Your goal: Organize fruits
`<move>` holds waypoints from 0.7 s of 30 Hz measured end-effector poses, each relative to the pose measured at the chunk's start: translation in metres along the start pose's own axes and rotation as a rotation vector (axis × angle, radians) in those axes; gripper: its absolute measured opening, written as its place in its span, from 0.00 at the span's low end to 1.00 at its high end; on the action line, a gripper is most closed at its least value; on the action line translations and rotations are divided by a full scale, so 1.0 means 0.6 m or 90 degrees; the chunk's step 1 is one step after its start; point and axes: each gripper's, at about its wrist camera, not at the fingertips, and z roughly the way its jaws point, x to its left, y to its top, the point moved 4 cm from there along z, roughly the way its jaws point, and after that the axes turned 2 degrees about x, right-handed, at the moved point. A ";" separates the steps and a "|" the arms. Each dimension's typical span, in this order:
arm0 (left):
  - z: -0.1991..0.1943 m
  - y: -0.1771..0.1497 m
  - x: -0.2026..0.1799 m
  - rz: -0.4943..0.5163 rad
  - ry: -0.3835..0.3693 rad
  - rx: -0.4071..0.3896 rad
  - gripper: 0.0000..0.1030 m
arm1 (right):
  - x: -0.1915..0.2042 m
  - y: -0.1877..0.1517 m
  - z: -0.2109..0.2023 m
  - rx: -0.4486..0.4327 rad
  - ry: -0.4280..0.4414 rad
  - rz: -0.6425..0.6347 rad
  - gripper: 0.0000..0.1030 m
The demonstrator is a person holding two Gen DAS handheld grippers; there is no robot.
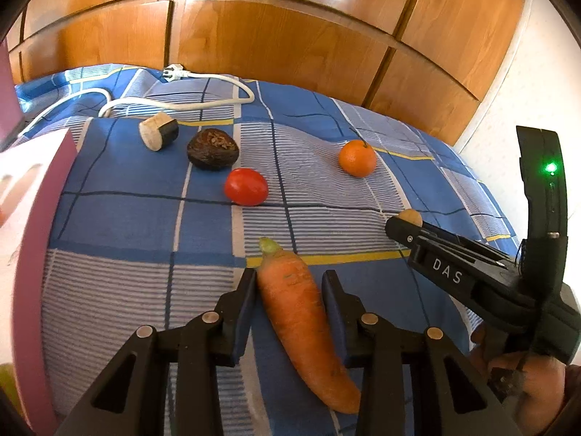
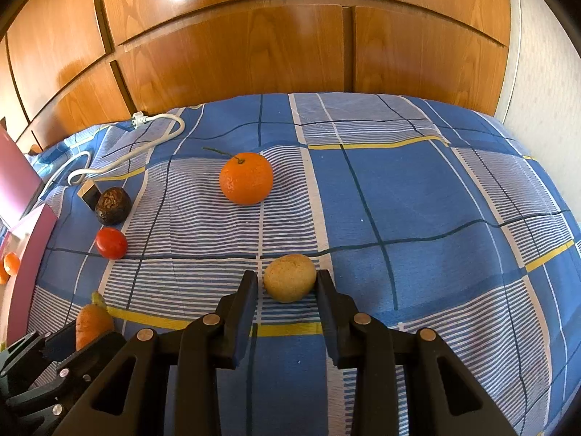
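A carrot [image 1: 303, 321] lies on the blue checked bedspread between the open fingers of my left gripper [image 1: 288, 283]; the left finger touches it, the right stands apart. A round tan potato [image 2: 289, 278] lies between the open fingers of my right gripper [image 2: 287, 285], touching the right finger. An orange [image 2: 246, 178] lies beyond it, also in the left wrist view [image 1: 357, 158]. A red tomato [image 1: 246, 186], a dark wrinkled avocado [image 1: 212, 149] and a cut dark-skinned piece [image 1: 158, 131] lie farther left.
A pink-and-white box [image 1: 32, 239] stands at the left edge, with an orange fruit inside [image 2: 11, 263]. A white power cable and plug [image 1: 174, 72] lie at the back of the bed. Wooden wardrobe doors [image 2: 254, 43] rise behind.
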 end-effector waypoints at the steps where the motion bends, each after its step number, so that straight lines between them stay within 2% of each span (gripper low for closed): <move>1: -0.003 -0.002 0.000 0.002 0.003 0.000 0.36 | 0.001 0.000 0.000 0.001 -0.001 -0.001 0.32; 11: -0.040 -0.033 0.009 0.000 0.029 0.014 0.35 | 0.026 -0.039 -0.036 0.006 0.019 -0.013 0.32; 18: -0.087 -0.042 0.012 0.009 0.039 -0.012 0.35 | 0.050 -0.071 -0.060 -0.003 0.032 -0.013 0.24; 21: -0.108 -0.043 0.013 0.015 0.043 -0.025 0.34 | 0.058 -0.079 -0.070 -0.007 0.035 -0.016 0.24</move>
